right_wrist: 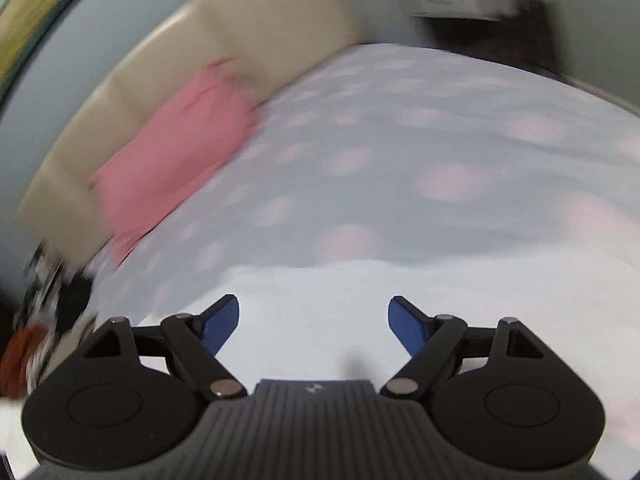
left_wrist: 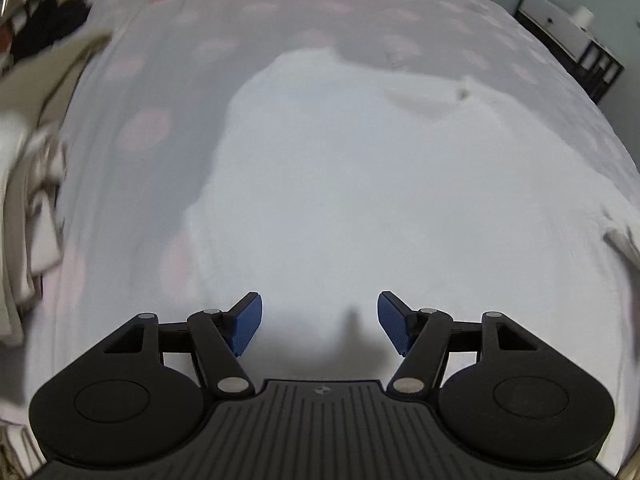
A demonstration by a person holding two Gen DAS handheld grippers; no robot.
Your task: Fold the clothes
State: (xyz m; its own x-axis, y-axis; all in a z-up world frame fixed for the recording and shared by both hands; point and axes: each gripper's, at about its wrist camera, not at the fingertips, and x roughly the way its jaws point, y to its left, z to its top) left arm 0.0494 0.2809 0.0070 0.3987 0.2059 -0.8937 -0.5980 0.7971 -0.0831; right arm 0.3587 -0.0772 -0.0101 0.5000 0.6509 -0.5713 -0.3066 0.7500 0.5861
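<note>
A white garment lies spread on a bed with a pale sheet dotted in pink. A small tag or neckline fold shows near its far end. My left gripper hovers over the garment's near part, open, nothing between its blue pads. In the right wrist view the same white garment fills the near ground. My right gripper is over its edge, open and empty. Both views are blurred by motion.
A pink pillow rests against a beige headboard at the bed's far end. Crumpled light clothes are heaped at the bed's left side. A white and black cabinet stands off the far right corner.
</note>
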